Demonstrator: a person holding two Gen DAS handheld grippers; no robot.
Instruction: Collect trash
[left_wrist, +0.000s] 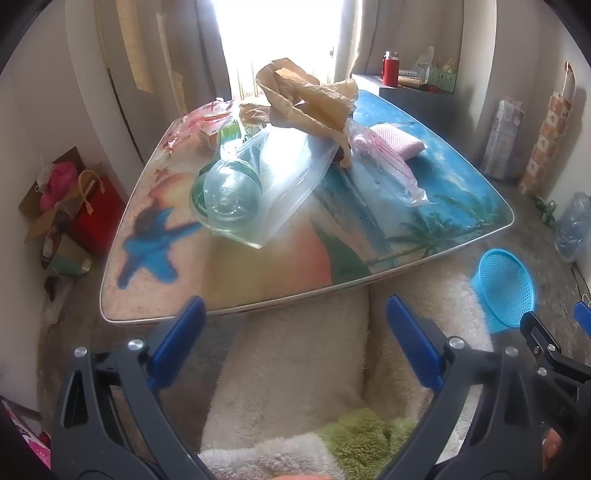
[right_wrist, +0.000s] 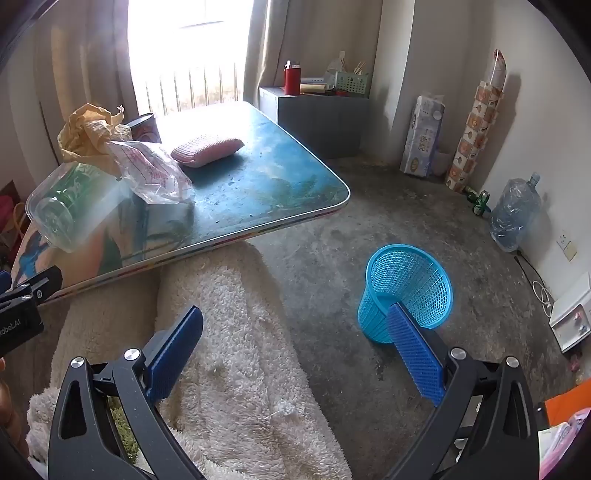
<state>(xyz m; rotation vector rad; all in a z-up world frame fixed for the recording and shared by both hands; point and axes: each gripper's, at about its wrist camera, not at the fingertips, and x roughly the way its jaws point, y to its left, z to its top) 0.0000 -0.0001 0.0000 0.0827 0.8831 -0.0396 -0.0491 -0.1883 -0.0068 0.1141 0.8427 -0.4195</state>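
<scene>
A pile of trash lies on the beach-print table (left_wrist: 258, 284): a clear plastic bag with a green bottle inside (left_wrist: 251, 184), crumpled brown paper (left_wrist: 306, 99), a pink-printed plastic wrapper (left_wrist: 391, 166) and a pink sponge (left_wrist: 399, 142). The same pile shows in the right wrist view: bag (right_wrist: 74, 206), paper (right_wrist: 88, 133), wrapper (right_wrist: 151, 173), sponge (right_wrist: 207, 147). A blue mesh bin (right_wrist: 406, 291) stands on the floor; it also shows in the left wrist view (left_wrist: 506, 291). My left gripper (left_wrist: 295, 339) is open and empty before the table's near edge. My right gripper (right_wrist: 295, 350) is open and empty, just near the bin.
A grey cabinet (right_wrist: 317, 114) with a red flask (right_wrist: 291, 77) stands behind the table. A water jug (right_wrist: 513, 214) and paper rolls (right_wrist: 421, 136) sit by the right wall. Red bags (left_wrist: 88, 206) lie left of the table. A fluffy white blanket (right_wrist: 229, 332) is below me.
</scene>
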